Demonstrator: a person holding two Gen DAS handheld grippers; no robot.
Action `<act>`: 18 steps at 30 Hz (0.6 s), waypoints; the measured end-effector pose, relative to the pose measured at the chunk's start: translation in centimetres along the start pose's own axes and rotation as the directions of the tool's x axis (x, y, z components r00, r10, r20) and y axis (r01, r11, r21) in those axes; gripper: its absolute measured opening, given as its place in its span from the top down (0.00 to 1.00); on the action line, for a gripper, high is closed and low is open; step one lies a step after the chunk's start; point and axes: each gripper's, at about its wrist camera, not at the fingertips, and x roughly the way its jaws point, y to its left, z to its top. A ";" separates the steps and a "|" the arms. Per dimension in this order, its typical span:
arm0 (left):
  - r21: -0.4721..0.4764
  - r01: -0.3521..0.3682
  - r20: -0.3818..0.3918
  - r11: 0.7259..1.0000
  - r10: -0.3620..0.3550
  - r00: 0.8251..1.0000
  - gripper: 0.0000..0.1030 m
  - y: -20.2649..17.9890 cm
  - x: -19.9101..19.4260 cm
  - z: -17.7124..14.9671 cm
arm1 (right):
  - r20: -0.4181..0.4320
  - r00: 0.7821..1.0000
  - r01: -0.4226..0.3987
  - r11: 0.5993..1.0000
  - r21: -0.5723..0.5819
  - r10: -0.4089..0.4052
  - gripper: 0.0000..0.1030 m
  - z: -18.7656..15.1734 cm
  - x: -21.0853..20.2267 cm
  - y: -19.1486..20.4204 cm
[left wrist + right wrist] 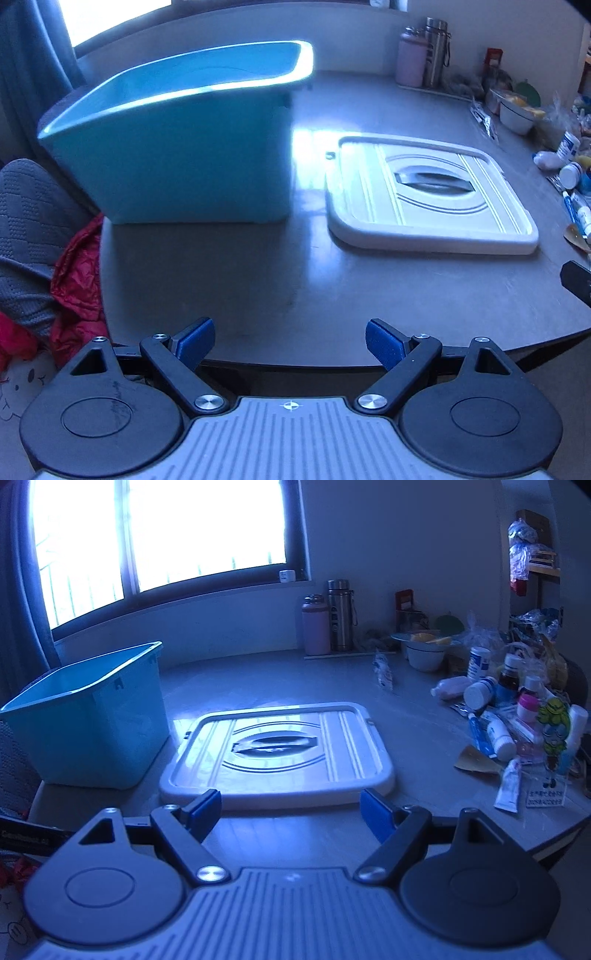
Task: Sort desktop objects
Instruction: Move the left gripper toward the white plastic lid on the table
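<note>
A teal storage bin [177, 147] stands on the grey table [258, 280] at the left; it also shows in the right wrist view [88, 720]. Its white lid [428, 195] lies flat to the bin's right, handle up, and shows in the right wrist view [277, 749] too. A heap of small bottles, tubes and packets [517, 716] lies at the table's right side. My left gripper [290, 345] is open and empty over the near table edge. My right gripper [290, 816] is open and empty just in front of the lid.
Two flasks [328, 620] stand at the back by the wall, with a white bowl [424, 653] and bags beside them. A grey knitted cloth and red fabric [74, 288] lie off the table's left edge. A window is behind the bin.
</note>
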 end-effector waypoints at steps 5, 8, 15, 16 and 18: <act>0.010 0.006 -0.008 1.000 -0.006 1.000 0.12 -1.7 0.8 0.7 | -0.011 1.000 0.018 1.000 0.008 -0.018 0.20 -0.3 0.0 -1.5; 0.020 0.009 -0.010 1.000 -0.009 1.000 0.12 -2.6 1.1 1.0 | -0.020 0.999 0.025 1.000 0.007 -0.025 0.20 -0.2 0.3 -2.1; 0.046 0.025 -0.021 0.999 -0.024 0.999 0.12 -4.6 2.0 3.2 | -0.035 0.999 0.038 0.999 0.019 -0.037 0.20 0.9 2.2 -3.1; 0.046 0.029 -0.025 0.999 -0.028 0.999 0.12 -4.8 2.3 3.7 | -0.038 0.998 0.042 0.999 0.022 -0.041 0.20 1.2 2.7 -3.3; 0.049 0.031 -0.032 0.998 -0.030 0.999 0.12 -5.4 3.2 4.7 | -0.042 0.998 0.049 0.998 0.030 -0.047 0.20 1.7 3.6 -3.6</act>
